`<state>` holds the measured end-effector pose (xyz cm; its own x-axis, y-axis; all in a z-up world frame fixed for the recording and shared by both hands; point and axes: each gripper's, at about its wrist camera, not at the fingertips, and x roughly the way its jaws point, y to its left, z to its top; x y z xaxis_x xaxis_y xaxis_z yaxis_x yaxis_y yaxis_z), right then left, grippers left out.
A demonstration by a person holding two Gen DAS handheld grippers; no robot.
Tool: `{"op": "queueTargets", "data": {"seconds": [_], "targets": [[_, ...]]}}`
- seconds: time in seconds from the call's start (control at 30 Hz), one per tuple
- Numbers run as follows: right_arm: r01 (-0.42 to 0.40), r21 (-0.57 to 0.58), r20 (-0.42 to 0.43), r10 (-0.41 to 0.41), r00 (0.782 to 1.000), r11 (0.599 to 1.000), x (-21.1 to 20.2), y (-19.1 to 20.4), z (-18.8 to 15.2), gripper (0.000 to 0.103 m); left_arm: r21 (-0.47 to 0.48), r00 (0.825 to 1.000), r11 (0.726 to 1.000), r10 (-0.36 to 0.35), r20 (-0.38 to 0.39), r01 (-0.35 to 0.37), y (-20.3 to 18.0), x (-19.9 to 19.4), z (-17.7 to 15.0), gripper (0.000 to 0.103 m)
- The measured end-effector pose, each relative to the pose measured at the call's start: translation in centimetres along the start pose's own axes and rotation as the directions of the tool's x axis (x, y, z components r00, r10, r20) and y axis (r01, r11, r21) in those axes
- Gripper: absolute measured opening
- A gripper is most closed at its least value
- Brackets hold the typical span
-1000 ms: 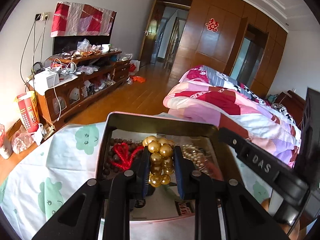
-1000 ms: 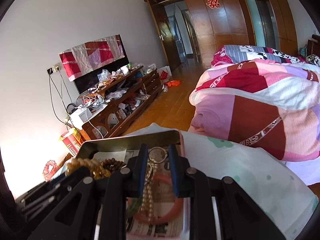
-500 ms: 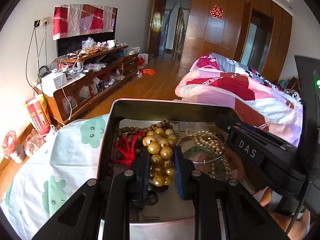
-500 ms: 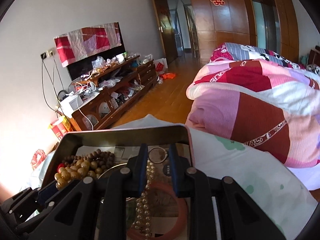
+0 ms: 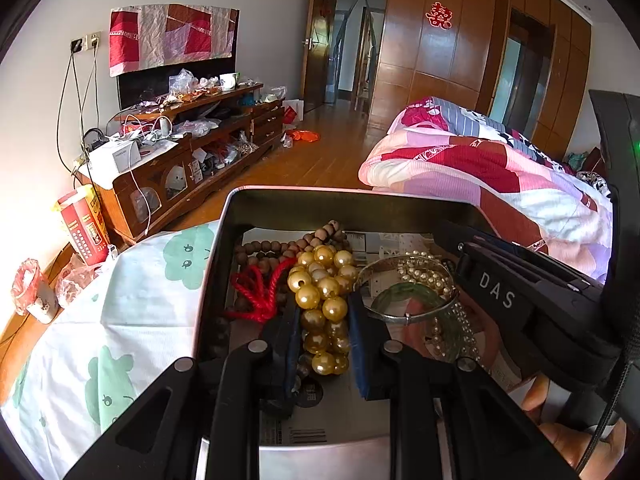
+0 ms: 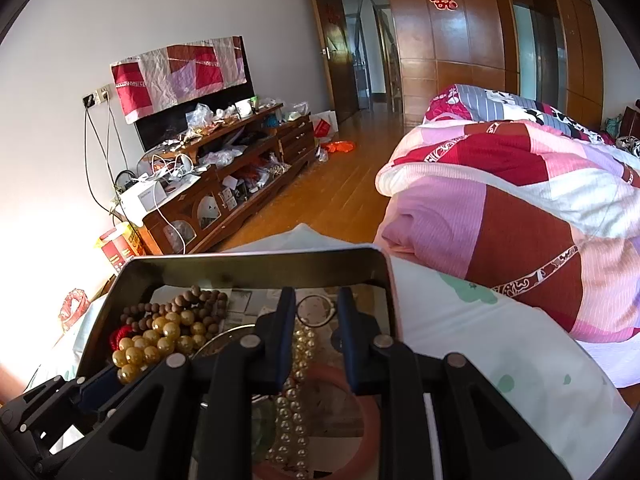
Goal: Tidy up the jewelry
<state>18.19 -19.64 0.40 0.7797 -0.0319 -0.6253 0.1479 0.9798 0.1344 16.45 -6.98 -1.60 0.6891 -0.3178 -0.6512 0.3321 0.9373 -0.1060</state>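
Note:
A metal tin (image 5: 344, 200) holds the jewelry. My left gripper (image 5: 323, 312) is shut on a strand of large gold beads (image 5: 322, 292) and holds it over the tin. Brown wooden beads with a red tassel (image 5: 256, 296), a silver bangle (image 5: 408, 312), a green bangle (image 5: 404, 292) and small pearls (image 5: 424, 276) lie in the tin. My right gripper (image 6: 316, 312) is low in the tin (image 6: 256, 260), with a pearl strand (image 6: 294, 384) running between its fingers; whether the pads press it I cannot tell. A thin ring (image 6: 316, 311) and a pink bangle (image 6: 368, 420) lie beneath it.
The tin sits on a white cloth with green prints (image 5: 120, 312). A bed with a pink and red quilt (image 6: 520, 200) is at the right. A cluttered wooden TV cabinet (image 5: 180, 160) stands along the left wall. The right gripper's body (image 5: 532, 304) crosses the tin's right side.
Both grippers have come down closer to the tin. The gold bead strand stays held in my left gripper. The right gripper has moved further in over the pearls.

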Motion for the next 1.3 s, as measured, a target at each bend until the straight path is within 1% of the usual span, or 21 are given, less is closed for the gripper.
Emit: {"op": "queueTargets", "data": {"seconds": [0.1, 0.17, 0.23, 0.27, 0.3, 0.33, 0.37, 0.4, 0.43, 0.47, 0.5, 0.6, 0.63, 0.73, 0.87, 0.97, 1.13, 1.2, 1.3], "targets": [[-0.010, 0.002, -0.005, 0.010, 1.000, 1.000, 0.2, 0.0, 0.0, 0.026, 0.006, 1.000, 1.000, 0.001, -0.012, -0.001, -0.1, 0.4, 0.1, 0.023], [-0.033, 0.001, 0.000, 0.033, 0.999, 0.999, 0.1, 0.1, 0.0, 0.033, 0.012, 1.000, 1.000, 0.011, -0.017, -0.010, -0.3, 0.6, 0.2, 0.023], [-0.066, -0.007, 0.008, 0.066, 0.998, 0.998, -0.1, 0.5, -0.1, 0.048, 0.020, 1.000, 1.000, 0.016, -0.018, -0.015, -0.4, 0.6, 0.1, 0.025], [-0.071, -0.013, 0.018, 0.072, 0.997, 0.997, -0.3, 0.7, -0.2, 0.055, 0.027, 1.000, 1.000, 0.011, -0.019, -0.011, -0.4, 0.6, 0.1, 0.029], [-0.062, -0.018, 0.036, 0.062, 0.997, 0.998, -0.7, 0.8, -0.2, 0.069, 0.033, 1.000, 0.999, 0.012, -0.019, -0.011, -0.5, 0.6, 0.1, 0.030], [-0.060, -0.019, 0.070, 0.061, 0.996, 0.998, -1.4, 0.9, -0.3, 0.081, 0.043, 1.000, 0.999, 0.018, -0.020, -0.017, -0.7, 0.6, 0.0, 0.033], [-0.051, -0.009, 0.114, 0.052, 0.992, 0.999, -2.2, 0.8, -0.4, 0.088, 0.054, 0.999, 0.998, 0.026, -0.021, -0.024, -0.9, 0.6, 0.0, 0.037], [-0.045, 0.004, 0.148, 0.044, 0.988, 0.999, -2.8, 0.6, -0.5, 0.097, 0.066, 0.999, 0.997, 0.032, -0.022, -0.031, -1.1, 0.6, -0.1, 0.041], [-0.042, 0.024, 0.194, 0.037, 0.980, 0.999, -3.7, 0.4, -0.6, 0.102, 0.079, 0.999, 0.996, 0.050, -0.021, -0.048, -1.3, 0.6, -0.1, 0.056], [-0.036, 0.037, 0.215, 0.028, 0.976, 0.999, -4.1, 0.2, -0.6, 0.103, 0.084, 0.997, 0.994, 0.074, -0.024, -0.072, -1.4, 0.6, -0.2, 0.075], [-0.021, 0.055, 0.232, 0.007, 0.973, 0.998, -4.6, -0.1, -0.6, 0.103, 0.081, 0.996, 0.993, 0.084, -0.027, -0.081, -1.3, 0.7, -0.2, 0.077], [0.020, 0.102, 0.232, -0.044, 0.972, 0.995, -5.0, -1.0, -0.9, 0.103, 0.042, 0.999, 0.998, 0.047, 0.005, -0.047, -0.6, -0.1, -0.2, 0.077], [0.033, 0.123, 0.224, -0.060, 0.973, 0.992, -5.1, -1.4, -1.1, 0.103, 0.025, 0.999, 0.999, 0.043, 0.021, -0.044, -0.3, -0.4, -0.1, 0.077], [0.047, 0.171, 0.216, -0.084, 0.973, 0.984, -5.5, -2.1, -1.5, 0.103, 0.012, 0.998, 0.999, 0.048, 0.037, -0.049, -0.1, -0.9, -0.1, 0.077], [0.068, 0.203, 0.219, -0.113, 0.969, 0.977, -6.9, -2.5, -2.6, 0.103, 0.000, 0.994, 0.995, 0.096, 0.062, -0.096, 0.1, -1.9, -0.4, 0.077], [0.084, 0.197, 0.225, -0.128, 0.966, 0.977, -8.1, -2.3, -3.5, 0.103, -0.001, 0.993, 0.996, 0.088, 0.083, -0.088, 0.2, -3.2, -1.1, 0.077], [0.110, 0.175, 0.234, -0.150, 0.961, 0.978, -9.7, -1.8, -4.6, 0.103, 0.033, 0.974, 0.983, 0.172, 0.148, -0.179, -0.1, -5.4, -2.8, 0.077], [0.114, 0.171, 0.239, -0.153, 0.959, 0.979, -10.2, -1.8, -5.0, 0.103, 0.036, 0.970, 0.980, 0.188, 0.154, -0.196, 0.0, -6.0, -3.3, 0.077], [0.121, 0.152, 0.263, -0.158, 0.952, 0.981, -11.5, -1.4, -5.9, 0.103, 0.017, 0.966, 0.979, 0.199, 0.164, -0.204, 0.4, -7.2, -4.2, 0.077]]}}
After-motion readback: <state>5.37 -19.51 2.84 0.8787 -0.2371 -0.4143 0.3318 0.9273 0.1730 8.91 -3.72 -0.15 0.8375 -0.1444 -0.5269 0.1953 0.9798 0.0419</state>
